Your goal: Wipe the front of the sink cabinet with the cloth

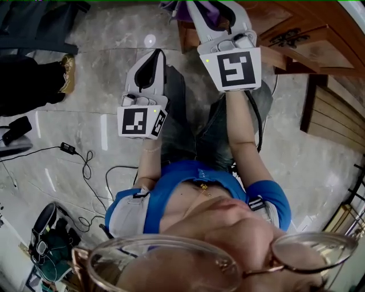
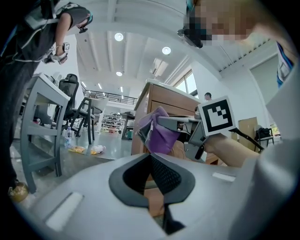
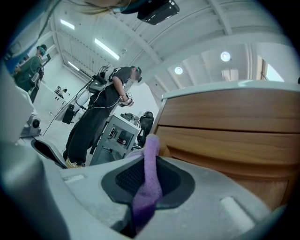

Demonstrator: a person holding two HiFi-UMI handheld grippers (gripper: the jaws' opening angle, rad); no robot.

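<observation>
My right gripper (image 1: 214,17) is shut on a purple cloth (image 1: 174,7), held up near the wooden sink cabinet (image 1: 296,34) at the top right of the head view. In the right gripper view the cloth (image 3: 149,178) runs as a strip between the pads, and the cabinet front (image 3: 225,126) fills the right side close ahead. My left gripper (image 1: 153,60) is lower and to the left, over the floor, shut on nothing. From the left gripper view I see the bunched cloth (image 2: 159,133) in the right gripper (image 2: 187,126), in front of the cabinet (image 2: 164,105).
Black cables (image 1: 85,165) trail over the marble floor at the left. Another person's shoe (image 1: 67,71) stands at the far left, and a dark bag (image 1: 48,234) lies at the lower left. A grey table (image 2: 42,93) and chairs stand beyond.
</observation>
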